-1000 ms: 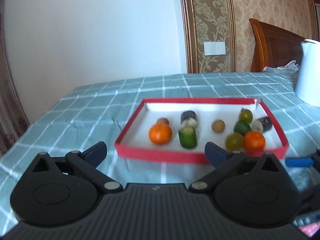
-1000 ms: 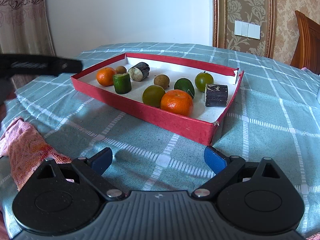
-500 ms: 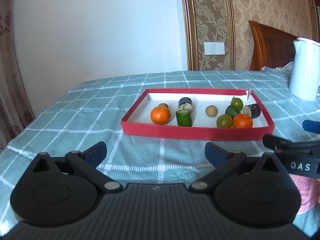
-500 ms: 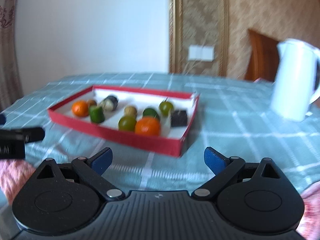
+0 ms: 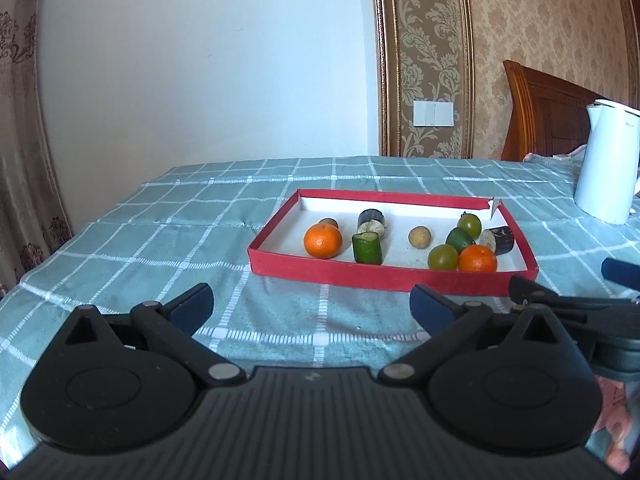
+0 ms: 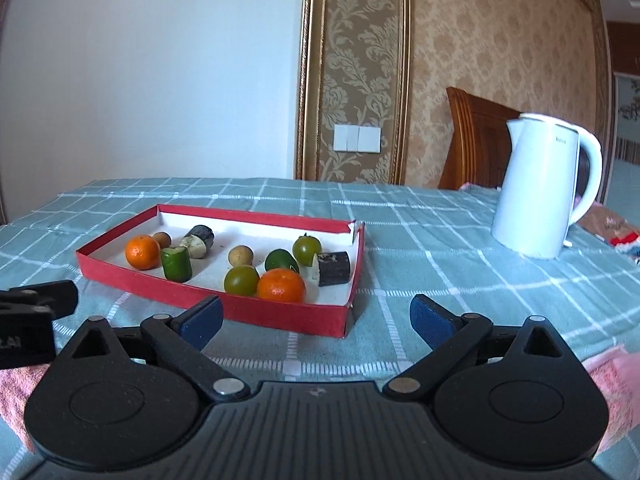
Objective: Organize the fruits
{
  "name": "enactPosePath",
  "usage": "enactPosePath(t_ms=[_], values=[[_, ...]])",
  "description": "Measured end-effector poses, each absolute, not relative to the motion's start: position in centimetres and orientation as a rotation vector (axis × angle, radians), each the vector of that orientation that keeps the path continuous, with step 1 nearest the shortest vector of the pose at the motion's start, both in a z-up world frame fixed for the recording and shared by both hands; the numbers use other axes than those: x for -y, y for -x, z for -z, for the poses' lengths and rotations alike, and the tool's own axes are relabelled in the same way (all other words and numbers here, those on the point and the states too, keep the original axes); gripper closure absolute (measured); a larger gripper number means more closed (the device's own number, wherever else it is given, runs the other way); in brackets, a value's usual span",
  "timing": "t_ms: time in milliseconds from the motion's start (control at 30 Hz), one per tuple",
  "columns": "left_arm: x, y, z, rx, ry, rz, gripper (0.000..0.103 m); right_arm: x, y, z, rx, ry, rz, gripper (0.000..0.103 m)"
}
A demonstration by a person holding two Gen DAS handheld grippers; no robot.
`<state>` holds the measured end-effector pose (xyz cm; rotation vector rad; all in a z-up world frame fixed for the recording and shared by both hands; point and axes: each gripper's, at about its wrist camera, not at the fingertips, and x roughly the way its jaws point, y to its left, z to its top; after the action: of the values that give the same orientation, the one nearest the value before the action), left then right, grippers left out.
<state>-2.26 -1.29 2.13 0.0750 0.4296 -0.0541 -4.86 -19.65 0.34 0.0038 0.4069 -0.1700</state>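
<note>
A red tray (image 5: 380, 276) (image 6: 224, 304) with a white floor sits on the checked tablecloth. It holds two oranges (image 5: 323, 241) (image 6: 281, 285), green round fruits (image 5: 443, 257) (image 6: 241, 280), a cucumber piece (image 5: 367, 248) (image 6: 176, 264), two dark eggplant pieces (image 5: 372, 222) (image 6: 333, 268) and small brown fruits (image 5: 419, 237). My left gripper (image 5: 312, 308) is open and empty, short of the tray's near wall. My right gripper (image 6: 316, 314) is open and empty, near the tray's right front corner.
A white electric kettle (image 6: 544, 184) (image 5: 608, 160) stands on the table to the right of the tray. A pink cloth (image 6: 616, 376) lies at the near table edge. A wooden headboard (image 5: 548, 116) and wall are behind the table.
Both grippers have drawn back and risen from the tray, so it looks farther off. The right view has swung right, bringing the kettle in. Both stay open.
</note>
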Motion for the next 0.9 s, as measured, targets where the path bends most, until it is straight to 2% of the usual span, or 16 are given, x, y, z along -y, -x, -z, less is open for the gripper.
enactPosePath(t_ms=[900], values=[[1.42,2.23,-1.76,-0.422,-0.097,0.048,0.0,18.88,4.2,0.17,-0.443,-0.014,0.13,0.002]])
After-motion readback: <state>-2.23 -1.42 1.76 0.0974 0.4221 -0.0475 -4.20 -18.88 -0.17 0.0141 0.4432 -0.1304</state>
